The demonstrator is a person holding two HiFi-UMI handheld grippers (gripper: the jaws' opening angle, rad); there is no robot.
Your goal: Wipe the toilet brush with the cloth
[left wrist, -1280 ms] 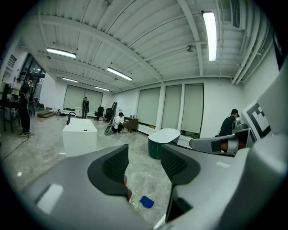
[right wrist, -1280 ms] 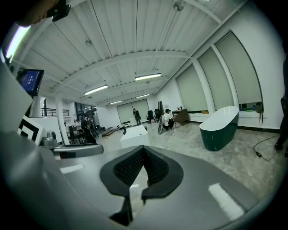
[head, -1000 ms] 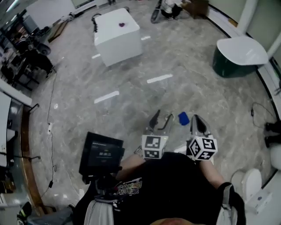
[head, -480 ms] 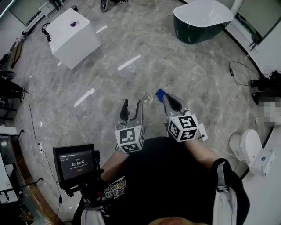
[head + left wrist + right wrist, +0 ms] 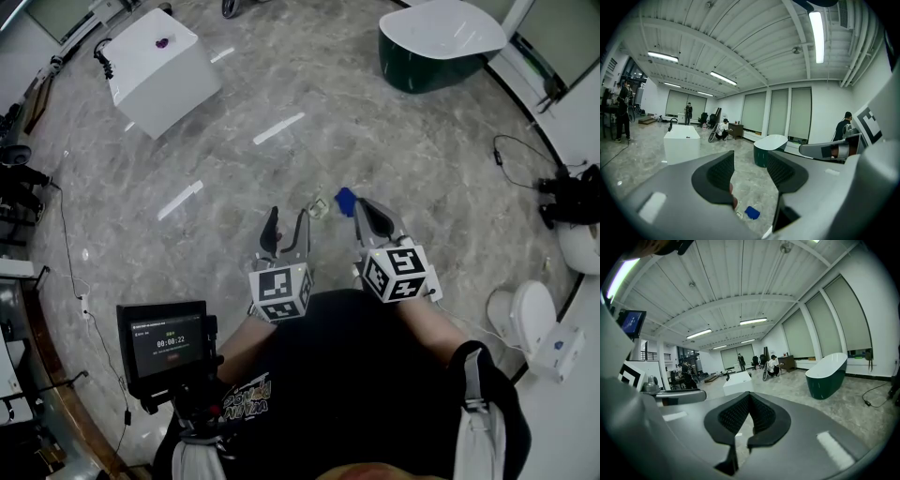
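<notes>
Cloth (image 5: pixel 345 199), likely the blue scrap on the floor (image 5: pixel 375 141) ahead, lies free while our left tongs (image 5: pixel 287 220) gape empty, right tongs (image 5: pixel 364 208) stay-free closed on nothing, and we see no brush; any pickup needs a low reach.

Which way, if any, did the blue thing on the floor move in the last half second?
No. The blue thing lies just right of the small pale scrap on the floor, as before.
</notes>
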